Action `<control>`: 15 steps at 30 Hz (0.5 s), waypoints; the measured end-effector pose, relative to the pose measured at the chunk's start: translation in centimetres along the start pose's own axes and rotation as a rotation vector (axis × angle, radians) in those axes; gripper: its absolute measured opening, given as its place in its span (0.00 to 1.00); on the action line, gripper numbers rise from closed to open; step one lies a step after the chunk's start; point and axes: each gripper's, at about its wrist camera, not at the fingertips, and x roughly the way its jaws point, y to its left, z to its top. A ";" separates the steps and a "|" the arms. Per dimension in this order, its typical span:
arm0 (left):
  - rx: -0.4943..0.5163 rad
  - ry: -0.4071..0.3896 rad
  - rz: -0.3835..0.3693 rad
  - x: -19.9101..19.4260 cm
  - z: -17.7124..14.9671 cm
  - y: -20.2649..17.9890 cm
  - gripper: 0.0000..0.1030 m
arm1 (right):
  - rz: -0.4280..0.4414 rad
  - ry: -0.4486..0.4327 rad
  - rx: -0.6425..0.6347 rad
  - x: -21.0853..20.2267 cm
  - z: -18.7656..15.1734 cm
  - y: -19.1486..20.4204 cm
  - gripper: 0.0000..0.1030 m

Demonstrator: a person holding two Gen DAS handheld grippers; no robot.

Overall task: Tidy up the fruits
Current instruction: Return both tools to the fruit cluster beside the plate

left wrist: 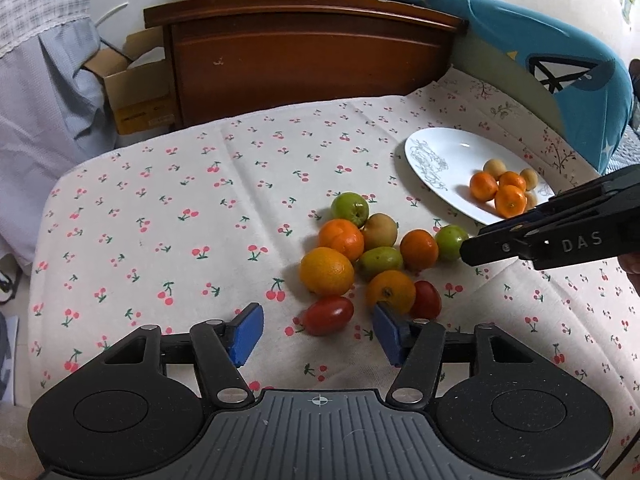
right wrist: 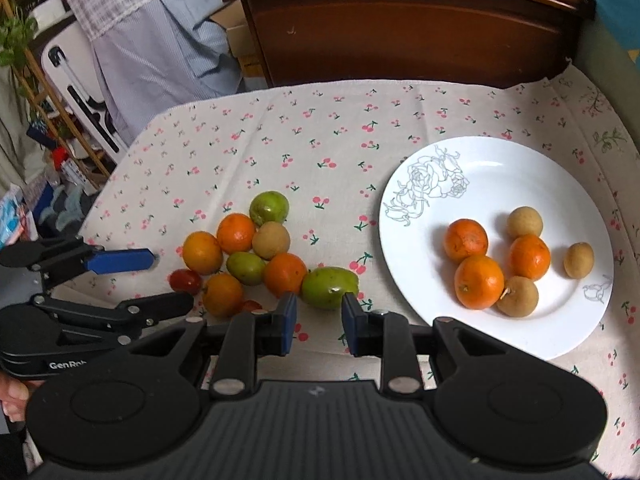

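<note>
- Here the green fruit (right wrist: 329, 287) lies on the cherry-print cloth (right wrist: 280, 140) just before the right gripper (right wrist: 319, 322), whose parted jaws hold nothing.
- It looks firm, smooth, probably prone to rolling; grip across its middle.
- The left gripper (left wrist: 316, 330) gapes wide, empty, near a cherry tomato (left wrist: 328, 315); the white plate (right wrist: 500, 176) holds sorted fruit.

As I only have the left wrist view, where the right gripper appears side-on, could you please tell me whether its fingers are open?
Observer: Yes, the right gripper is open and holds nothing; a green fruit lies just beyond its fingertips.
Operator: Thanks. It also hides part of the plate from me; what is there?
Observer: The white plate holds three oranges and three small brown fruits; one brown fruit touches the nearest orange.
</note>
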 end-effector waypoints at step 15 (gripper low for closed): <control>0.023 0.002 -0.011 1.6 0.2 0.1 0.43 | -0.029 0.023 0.002 2.2 0.4 -0.1 0.35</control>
